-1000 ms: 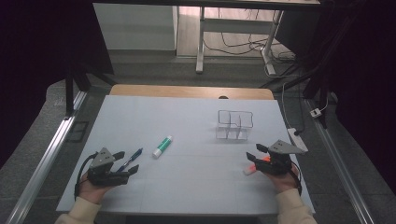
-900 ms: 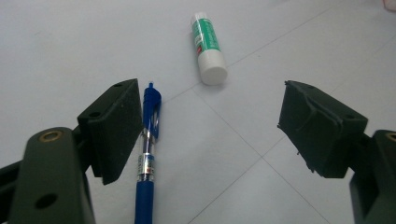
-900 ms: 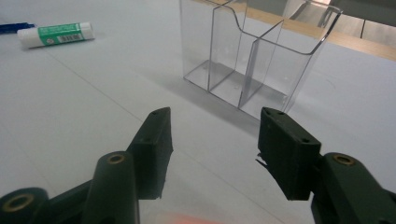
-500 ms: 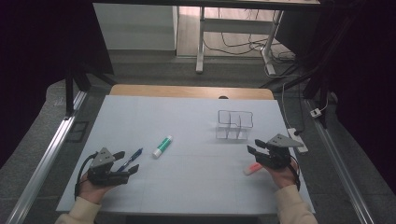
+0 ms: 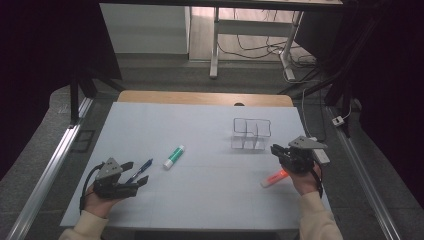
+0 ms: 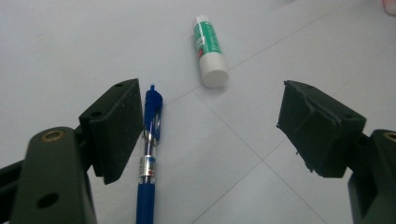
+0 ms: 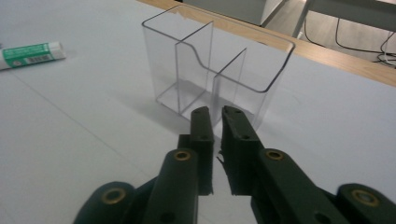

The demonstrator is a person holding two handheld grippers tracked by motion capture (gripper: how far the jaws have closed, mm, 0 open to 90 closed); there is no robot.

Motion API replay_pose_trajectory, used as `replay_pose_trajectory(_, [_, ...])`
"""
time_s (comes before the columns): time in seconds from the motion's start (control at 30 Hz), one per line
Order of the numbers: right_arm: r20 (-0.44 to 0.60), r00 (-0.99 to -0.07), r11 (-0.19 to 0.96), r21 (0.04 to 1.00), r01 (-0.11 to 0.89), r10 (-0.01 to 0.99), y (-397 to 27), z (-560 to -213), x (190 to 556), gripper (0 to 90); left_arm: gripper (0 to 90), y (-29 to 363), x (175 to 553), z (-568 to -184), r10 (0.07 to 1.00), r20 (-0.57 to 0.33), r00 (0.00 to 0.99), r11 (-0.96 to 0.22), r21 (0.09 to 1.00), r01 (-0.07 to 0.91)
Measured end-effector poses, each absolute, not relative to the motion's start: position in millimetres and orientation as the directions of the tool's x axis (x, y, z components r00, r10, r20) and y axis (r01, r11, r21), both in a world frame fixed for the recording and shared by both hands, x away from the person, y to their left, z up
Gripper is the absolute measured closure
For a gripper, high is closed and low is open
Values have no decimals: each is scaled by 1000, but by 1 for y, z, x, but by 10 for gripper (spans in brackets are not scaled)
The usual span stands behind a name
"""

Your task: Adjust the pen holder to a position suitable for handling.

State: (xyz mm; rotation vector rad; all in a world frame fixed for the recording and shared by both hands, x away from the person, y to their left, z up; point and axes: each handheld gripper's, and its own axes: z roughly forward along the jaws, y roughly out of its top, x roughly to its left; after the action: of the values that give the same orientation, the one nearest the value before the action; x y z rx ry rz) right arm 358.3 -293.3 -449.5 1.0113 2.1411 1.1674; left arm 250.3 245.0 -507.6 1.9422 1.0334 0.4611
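Note:
My right gripper (image 5: 276,149) hovers just short of a clear divided organizer (image 5: 251,134); in the right gripper view the organizer (image 7: 219,60) stands directly ahead of the gripper (image 7: 215,112). Its jaws have just been closing and now stand shut with nothing between them. An orange highlighter (image 5: 274,178) lies on the table beside that hand. My left gripper (image 5: 137,173) rests open at the front left. A blue pen (image 6: 148,154) lies along the inside of its left jaw, apart from the pads. A green and white glue stick (image 6: 208,51) lies farther ahead, also seen from above (image 5: 173,156).
The white table cover (image 5: 210,195) ends at a wooden strip (image 5: 200,97) along the far edge. A metal rail (image 5: 50,170) runs down the left side. Desk legs and cables (image 5: 250,45) lie on the floor beyond the table.
The right gripper has risen and moved away from the highlighter toward the organizer, and its jaws have closed. The highlighter stays on the table. The left gripper has not moved.

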Motion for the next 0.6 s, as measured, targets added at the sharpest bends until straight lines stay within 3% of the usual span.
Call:
replay_pose_trajectory(0.1, [-65, -588, 347, 858, 379, 806, -295, -445, 367, 888, 221, 245, 251, -508, 806, -70, 588, -282, 827, 486])
replay_pose_trajectory(0.6, [-75, -517, 295, 885, 359, 853, -295, -421, 393, 892, 222, 245, 250, -508, 806, -63, 589, -288, 827, 483])
